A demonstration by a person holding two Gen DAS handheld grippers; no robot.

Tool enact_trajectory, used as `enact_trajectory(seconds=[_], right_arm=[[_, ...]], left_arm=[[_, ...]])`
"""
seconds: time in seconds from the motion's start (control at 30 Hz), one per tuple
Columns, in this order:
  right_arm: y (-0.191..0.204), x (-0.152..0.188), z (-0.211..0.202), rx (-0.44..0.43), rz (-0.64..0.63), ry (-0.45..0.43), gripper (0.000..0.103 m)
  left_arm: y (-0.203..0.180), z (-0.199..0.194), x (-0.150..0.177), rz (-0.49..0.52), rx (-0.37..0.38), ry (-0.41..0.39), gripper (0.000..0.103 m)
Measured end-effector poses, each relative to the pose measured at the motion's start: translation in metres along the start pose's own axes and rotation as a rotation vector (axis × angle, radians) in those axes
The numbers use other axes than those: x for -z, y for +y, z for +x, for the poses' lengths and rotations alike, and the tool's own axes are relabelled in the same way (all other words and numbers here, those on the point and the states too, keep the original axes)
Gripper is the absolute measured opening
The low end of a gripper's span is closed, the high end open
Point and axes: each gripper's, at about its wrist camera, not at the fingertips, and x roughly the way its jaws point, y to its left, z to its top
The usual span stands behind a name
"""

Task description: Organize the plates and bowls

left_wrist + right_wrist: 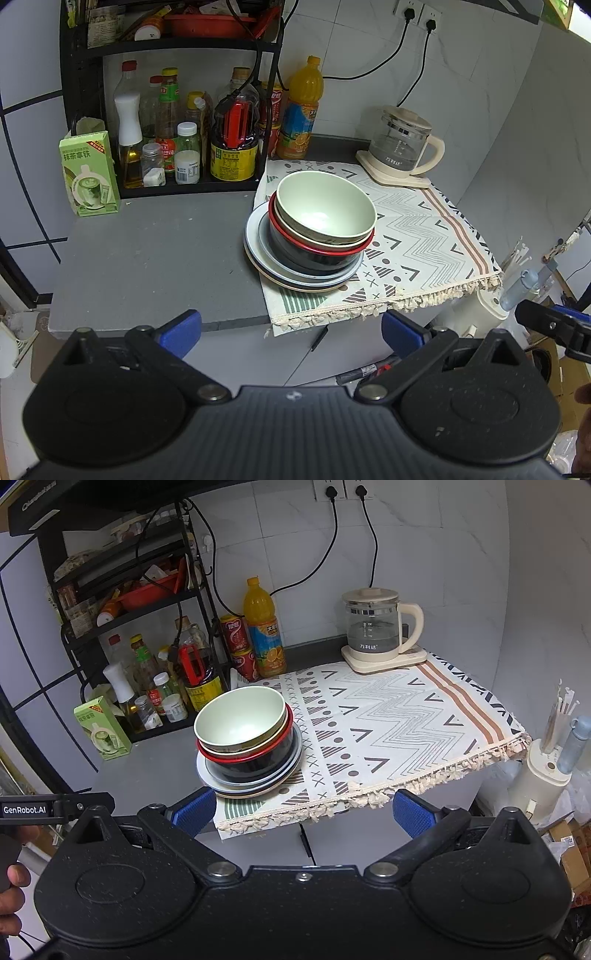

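A stack of dishes sits at the left edge of the patterned cloth (424, 236) (388, 716). On top is a pale green bowl (325, 208) (240, 716), nested in a beige bowl and a red-rimmed black bowl (314, 254) (251, 762). Under them lie blue-grey plates (258, 254) (291, 764) and a beige plate. My left gripper (291, 332) is open, held back from the counter's front edge, empty. My right gripper (304, 810) is also open and empty, just short of the cloth's fringe. The other gripper shows at the edge of each view.
A black rack (81, 110) (70, 635) holds sauce bottles at the back left, beside a green tea box (88, 173) (103, 729). An orange juice bottle (301, 107) (264, 627), red cans and a glass kettle (402, 144) (376, 627) stand at the back. Bare grey counter (155, 258) lies left of the stack.
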Motion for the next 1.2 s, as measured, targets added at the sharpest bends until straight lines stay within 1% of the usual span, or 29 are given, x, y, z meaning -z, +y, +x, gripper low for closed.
enact_trajectory(seconds=[0.1,0.57,1.2], right_arm=[[0.0006,0.0011,-0.001,0.003,0.003,-0.001,0.103],[0.0063,0.0005,-0.0044,0.012,0.011,-0.006,0.103],[0.0092,0.0049,0.0009,0.029,0.032,0.004,0.103]], left_arm=[[-0.0002,-0.0003,-0.0007,0.0,0.01,0.002,0.103],[-0.0012,-0.003,-0.0028,0.046,0.009,-0.021,0.102],[0.0037,0.0031,-0.0046,0.076,0.034,0.004,0.102]])
